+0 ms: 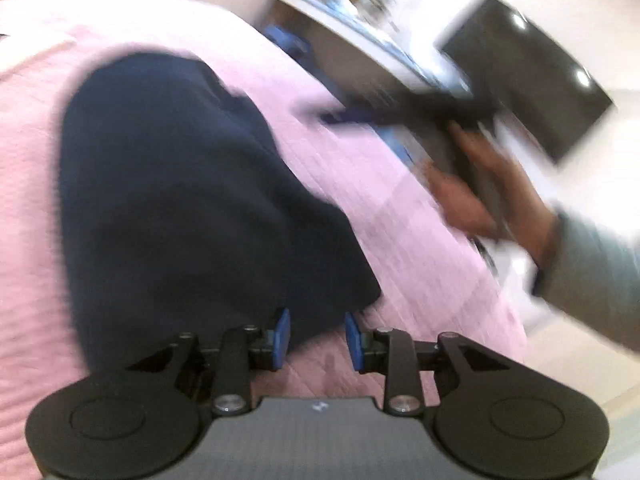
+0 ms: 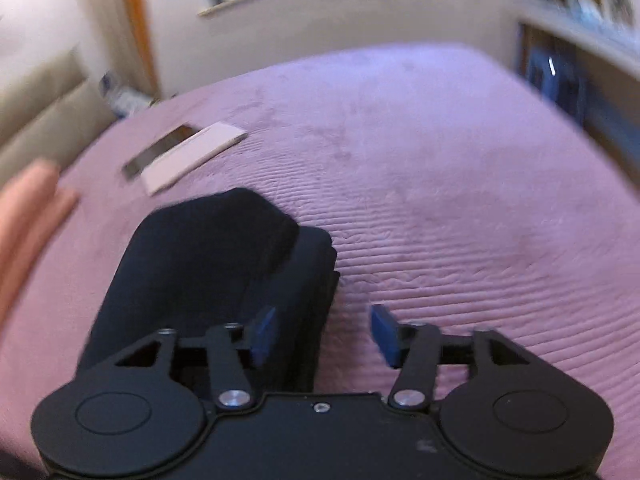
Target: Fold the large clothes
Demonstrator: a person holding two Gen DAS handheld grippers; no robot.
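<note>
Dark navy garment, folded to a thick bundle, lies on the pink ribbed bedspread. Left gripper part open, right gripper wider; neither holds cloth. Folding looks near done; next likely a squaring-up. Only the right view shows the phone and pink card; only the left, a hand.

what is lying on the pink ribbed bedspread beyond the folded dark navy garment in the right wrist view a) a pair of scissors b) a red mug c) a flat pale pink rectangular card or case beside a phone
c: a flat pale pink rectangular card or case lies on the pink ribbed bedspread, past the folded dark navy garment.
</note>
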